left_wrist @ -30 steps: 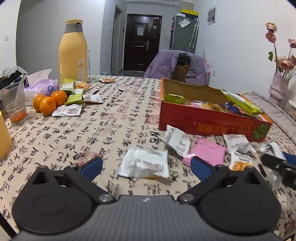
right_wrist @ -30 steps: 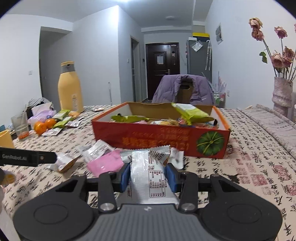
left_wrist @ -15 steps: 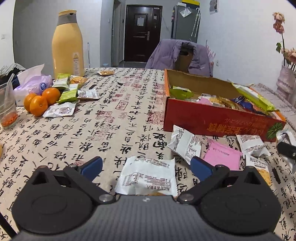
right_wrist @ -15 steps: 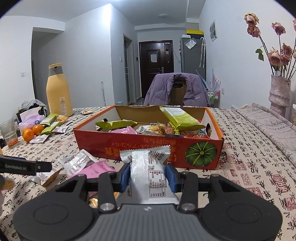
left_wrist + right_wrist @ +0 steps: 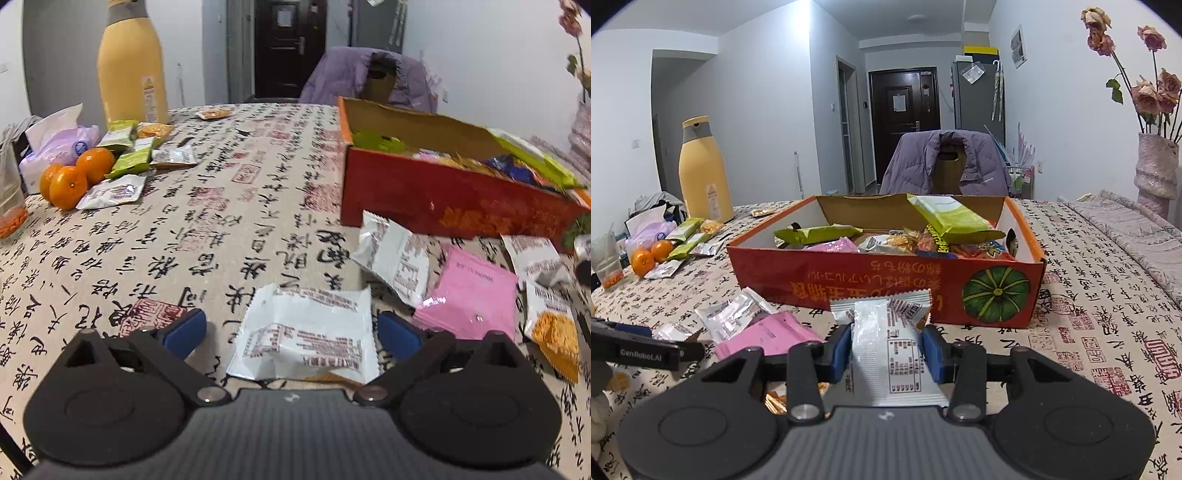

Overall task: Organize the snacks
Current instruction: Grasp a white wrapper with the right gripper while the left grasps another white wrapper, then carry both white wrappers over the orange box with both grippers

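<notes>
A white snack packet [image 5: 306, 334] lies flat on the patterned tablecloth between the blue pads of my left gripper [image 5: 293, 332]. Its jaws are closing and the pads stand apart from the packet's edges. My right gripper [image 5: 886, 347] is shut on another white snack packet [image 5: 890, 354], held upright just in front of the red cardboard box [image 5: 886, 291]. The box [image 5: 443, 195] holds several snacks. More loose packets, a white one [image 5: 397, 258] and a pink one [image 5: 469, 295], lie near the box front. The left gripper's black finger [image 5: 646, 352] shows at the left of the right wrist view.
A tall yellow bottle [image 5: 131, 70], oranges [image 5: 74, 177], green and white packets [image 5: 133, 158], a tissue pack [image 5: 59, 144] and a cup [image 5: 11, 195] crowd the far left. A chair with a purple jacket [image 5: 945, 162] stands behind the table. A vase of flowers [image 5: 1156, 166] stands at right.
The left gripper moved forward and down over the white packet, which now lies between its pads, and its jaws narrowed slightly. The right gripper carried its packet closer to the red box.
</notes>
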{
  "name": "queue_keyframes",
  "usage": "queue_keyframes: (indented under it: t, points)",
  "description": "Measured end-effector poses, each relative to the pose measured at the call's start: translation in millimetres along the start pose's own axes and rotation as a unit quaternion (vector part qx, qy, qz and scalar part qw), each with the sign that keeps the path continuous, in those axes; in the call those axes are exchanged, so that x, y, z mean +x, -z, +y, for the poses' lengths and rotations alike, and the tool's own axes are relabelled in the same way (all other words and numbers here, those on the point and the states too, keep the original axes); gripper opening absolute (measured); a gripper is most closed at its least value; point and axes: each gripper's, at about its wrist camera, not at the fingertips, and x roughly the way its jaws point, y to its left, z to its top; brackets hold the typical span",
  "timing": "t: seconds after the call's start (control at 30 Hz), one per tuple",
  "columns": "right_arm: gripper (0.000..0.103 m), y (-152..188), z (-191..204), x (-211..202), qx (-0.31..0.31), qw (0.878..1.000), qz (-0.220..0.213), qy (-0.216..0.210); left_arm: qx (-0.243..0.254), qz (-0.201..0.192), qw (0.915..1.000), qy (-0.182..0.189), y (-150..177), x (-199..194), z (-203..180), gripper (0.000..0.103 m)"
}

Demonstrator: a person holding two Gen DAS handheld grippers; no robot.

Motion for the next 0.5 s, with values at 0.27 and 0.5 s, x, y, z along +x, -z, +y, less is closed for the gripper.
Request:
queue_keyframes:
  t: [0.27,0.5]
  points:
    - [0.041,2,-1,7,0.0,1.0,0.01,0.001,-0.012,-0.033,0.9994,0.004,2,-9,4,0.047]
    - [0.041,-1,0,6,-0.01,1.0,0.007,0.0,-0.008,-0.053,0.9986,0.005,1,-20,1,0.045]
